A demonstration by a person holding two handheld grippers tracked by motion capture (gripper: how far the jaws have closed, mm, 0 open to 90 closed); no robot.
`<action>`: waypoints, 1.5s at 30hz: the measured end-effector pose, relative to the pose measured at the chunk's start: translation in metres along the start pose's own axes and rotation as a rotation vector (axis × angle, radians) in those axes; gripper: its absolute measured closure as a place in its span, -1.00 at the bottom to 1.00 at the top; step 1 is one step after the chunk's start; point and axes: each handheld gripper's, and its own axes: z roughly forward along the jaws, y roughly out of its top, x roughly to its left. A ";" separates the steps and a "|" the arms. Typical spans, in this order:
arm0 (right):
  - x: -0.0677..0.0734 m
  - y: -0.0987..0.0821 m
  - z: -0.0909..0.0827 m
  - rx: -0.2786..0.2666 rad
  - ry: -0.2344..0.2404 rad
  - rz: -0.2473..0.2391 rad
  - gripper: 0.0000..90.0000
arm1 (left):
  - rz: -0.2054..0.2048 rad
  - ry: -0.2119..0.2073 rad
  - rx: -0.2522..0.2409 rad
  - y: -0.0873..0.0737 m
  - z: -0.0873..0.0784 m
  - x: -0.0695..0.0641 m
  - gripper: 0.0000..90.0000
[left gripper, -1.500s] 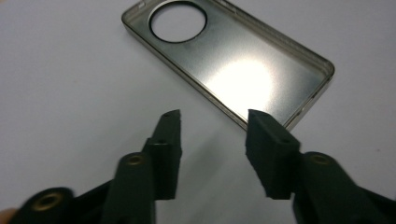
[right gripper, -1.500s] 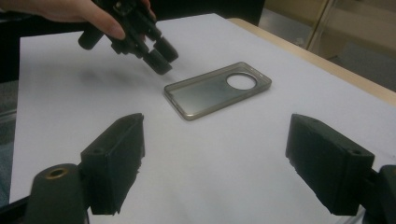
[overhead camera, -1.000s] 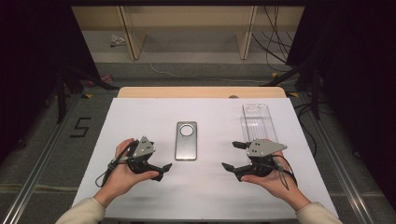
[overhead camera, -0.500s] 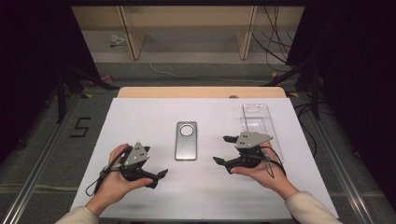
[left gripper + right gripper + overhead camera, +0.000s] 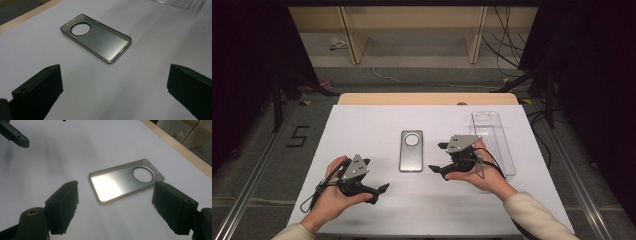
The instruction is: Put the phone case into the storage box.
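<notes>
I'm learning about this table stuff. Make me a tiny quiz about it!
1. True or false: the right tool is holding the case.
2. Which lies nearer the clear tray: A) left tool, B) right tool?
3. Fill in: the hole in the case is shaped like a ____.

Key: 1 false, its jaws are open and the case lies alone on the table; 2 B; 3 circle.
</notes>
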 end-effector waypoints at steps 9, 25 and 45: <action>-0.005 0.019 0.025 0.051 0.028 -0.040 -0.51 | 0.005 0.008 -0.013 -0.001 -0.003 0.001 -0.99; -0.011 0.044 0.074 0.267 0.091 -0.142 -0.42 | 0.012 0.023 -0.009 -0.002 -0.003 0.001 -0.96; -0.003 0.050 0.120 0.503 0.105 -0.265 -0.33 | 0.021 0.020 -0.004 -0.002 -0.002 0.001 -0.95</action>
